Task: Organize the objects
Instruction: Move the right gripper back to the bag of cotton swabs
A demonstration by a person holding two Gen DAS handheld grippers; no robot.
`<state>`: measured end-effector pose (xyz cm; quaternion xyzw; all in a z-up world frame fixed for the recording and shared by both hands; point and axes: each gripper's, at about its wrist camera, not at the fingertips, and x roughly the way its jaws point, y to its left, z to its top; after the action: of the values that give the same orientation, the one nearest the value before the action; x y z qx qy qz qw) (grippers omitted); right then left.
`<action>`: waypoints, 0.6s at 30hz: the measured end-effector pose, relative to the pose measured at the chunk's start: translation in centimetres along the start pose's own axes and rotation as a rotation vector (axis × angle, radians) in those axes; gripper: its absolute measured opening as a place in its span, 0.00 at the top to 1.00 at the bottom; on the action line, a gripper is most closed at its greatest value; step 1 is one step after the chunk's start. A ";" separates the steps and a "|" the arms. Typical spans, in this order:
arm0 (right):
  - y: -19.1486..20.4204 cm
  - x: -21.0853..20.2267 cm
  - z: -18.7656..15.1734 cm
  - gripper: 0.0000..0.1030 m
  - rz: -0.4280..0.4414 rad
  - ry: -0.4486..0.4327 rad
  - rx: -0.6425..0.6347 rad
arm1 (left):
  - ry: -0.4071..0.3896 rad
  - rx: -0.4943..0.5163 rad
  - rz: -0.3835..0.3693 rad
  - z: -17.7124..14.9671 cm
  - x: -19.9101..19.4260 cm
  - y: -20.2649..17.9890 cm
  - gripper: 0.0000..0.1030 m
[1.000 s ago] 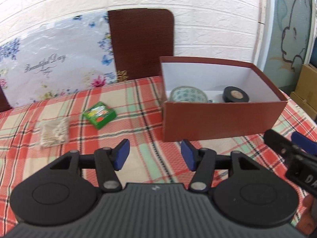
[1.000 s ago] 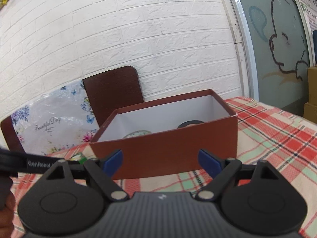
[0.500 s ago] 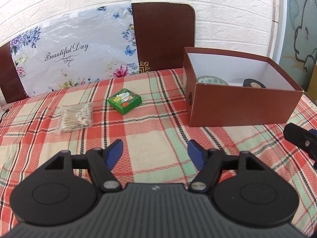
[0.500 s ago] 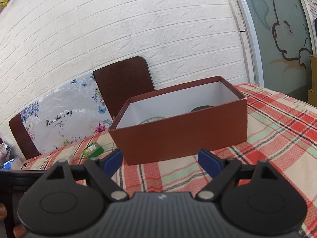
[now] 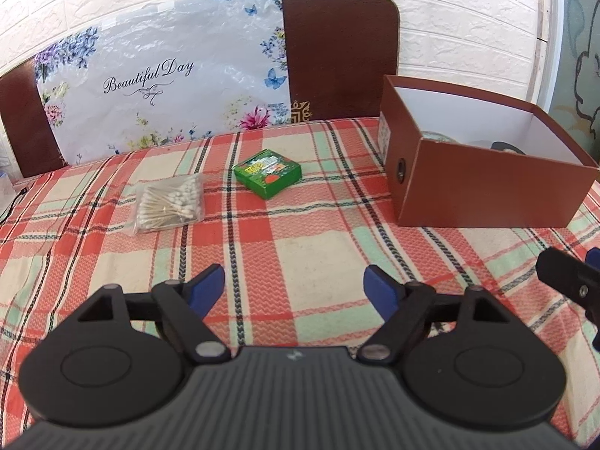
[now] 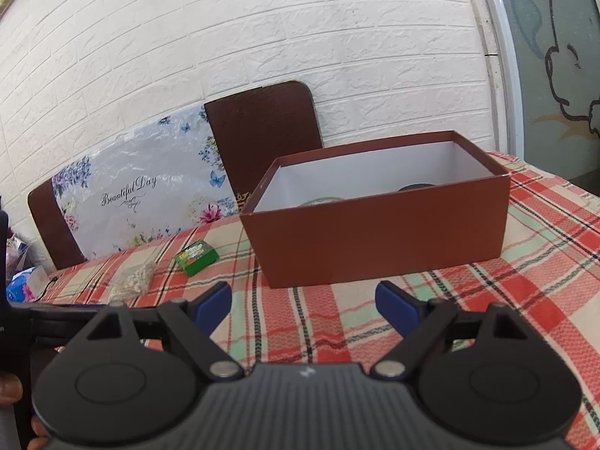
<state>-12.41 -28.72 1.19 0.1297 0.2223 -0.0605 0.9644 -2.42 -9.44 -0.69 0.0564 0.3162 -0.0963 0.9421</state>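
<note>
Left wrist: green box (image 5: pixel 267 173) ahead of left gripper (image 5: pixel 294 288)

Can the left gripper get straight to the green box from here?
Probably yes: the left gripper is open and empty, and only bare tablecloth lies between it and the green box.

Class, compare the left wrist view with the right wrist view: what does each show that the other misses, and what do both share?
Only the left wrist view shows the round hole in the brown box's end wall and the left gripper, open and empty, its jaws just widened. Only the right wrist view shows the blue packet at the table's far edge. Both share the brown box, green packet, cotton swab bag and the right gripper, open.
</note>
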 end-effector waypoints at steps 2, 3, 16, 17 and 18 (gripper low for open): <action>0.6 0.4 -0.2 0.15 0.004 0.014 -0.015 | 0.008 -0.010 0.001 -0.2 0.4 0.7 0.20; 0.8 0.6 -0.4 0.15 0.007 0.021 -0.022 | 0.012 -0.016 0.003 -0.3 0.6 1.0 0.20; 7.0 4.5 -2.2 0.16 0.098 0.122 -0.169 | 0.046 -0.134 0.097 -2.0 3.5 8.8 0.20; 7.6 4.9 -2.4 0.17 0.110 0.133 -0.182 | 0.041 -0.146 0.109 -2.1 3.6 9.8 0.20; 8.2 5.3 -2.7 0.17 0.123 0.146 -0.198 | 0.033 -0.156 0.129 -2.2 3.7 10.7 0.20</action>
<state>-7.38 -20.43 -1.68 0.0514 0.2884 0.0305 0.9557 1.52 0.84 -4.22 0.0045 0.3340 -0.0096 0.9425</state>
